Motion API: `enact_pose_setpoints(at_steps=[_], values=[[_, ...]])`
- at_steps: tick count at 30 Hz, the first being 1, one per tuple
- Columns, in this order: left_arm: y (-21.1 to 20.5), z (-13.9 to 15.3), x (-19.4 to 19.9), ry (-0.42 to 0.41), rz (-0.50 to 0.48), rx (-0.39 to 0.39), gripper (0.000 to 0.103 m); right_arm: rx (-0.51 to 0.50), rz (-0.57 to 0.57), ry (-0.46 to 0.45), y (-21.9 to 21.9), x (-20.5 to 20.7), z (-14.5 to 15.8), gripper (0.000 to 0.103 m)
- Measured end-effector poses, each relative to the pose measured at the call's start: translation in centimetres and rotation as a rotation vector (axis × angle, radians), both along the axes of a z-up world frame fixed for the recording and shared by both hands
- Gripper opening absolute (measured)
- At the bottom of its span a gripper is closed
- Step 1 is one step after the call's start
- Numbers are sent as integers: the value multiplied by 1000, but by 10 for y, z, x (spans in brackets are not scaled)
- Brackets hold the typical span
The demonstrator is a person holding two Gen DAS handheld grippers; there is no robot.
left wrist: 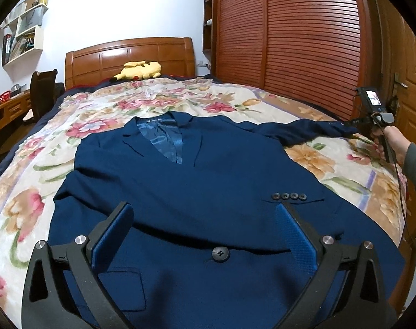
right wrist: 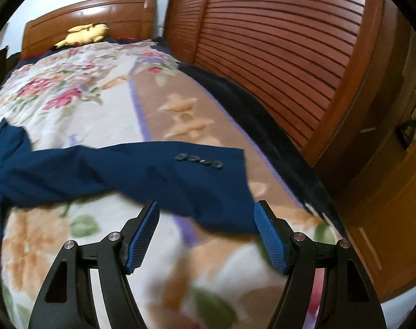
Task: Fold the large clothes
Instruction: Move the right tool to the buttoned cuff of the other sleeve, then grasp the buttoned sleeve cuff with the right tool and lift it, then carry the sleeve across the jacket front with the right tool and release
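Both grippers gape empty: the left gripper (left wrist: 205,227) above the navy blazer (left wrist: 197,181), the right gripper (right wrist: 208,227) beside its outstretched sleeve (right wrist: 142,170).

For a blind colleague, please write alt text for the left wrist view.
A navy jacket lies face up on a floral bedspread, one sleeve stretched toward the right gripper held by a hand. The left gripper hovers open over the jacket's front button.
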State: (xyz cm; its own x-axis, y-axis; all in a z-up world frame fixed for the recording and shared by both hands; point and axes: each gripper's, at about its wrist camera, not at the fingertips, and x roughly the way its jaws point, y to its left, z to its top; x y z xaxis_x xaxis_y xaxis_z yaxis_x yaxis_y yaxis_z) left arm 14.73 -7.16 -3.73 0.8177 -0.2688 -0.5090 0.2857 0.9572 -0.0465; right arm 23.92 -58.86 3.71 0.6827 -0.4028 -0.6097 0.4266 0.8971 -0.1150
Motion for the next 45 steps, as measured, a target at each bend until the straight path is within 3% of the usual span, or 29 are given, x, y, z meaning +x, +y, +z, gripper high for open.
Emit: enact_pose_setpoints(at_steps=[7,12,13,17,22,26,31,37,45], values=[[-3,-7,6,30,-14,4,103,97,-51,-1,-27,13,-10,71],[-4,-8,6,30,-14,1,103,162,-39,30,-31,23,-32,43],[-4,-8,6,31,-12,0,103,166,-24,28,-29,23,-34,33],[-1,-6,3,27,0,-1,103,127,33,-1,-8,17,-22,13],[6,-1,-7,18,9,-6,103,32,116,-87,41,-8,17,11],[16,2,-20,5,15,1,103,-44,196,-195,100,-41,59,10],[31,5,-33,-16,31,10,103,-137,322,-262,175,-75,104,10],[50,6,-38,-17,46,-1,103,-181,432,-282,240,-105,126,10],[68,10,-48,-30,39,-16,103,-241,542,-291,283,-131,140,9]])
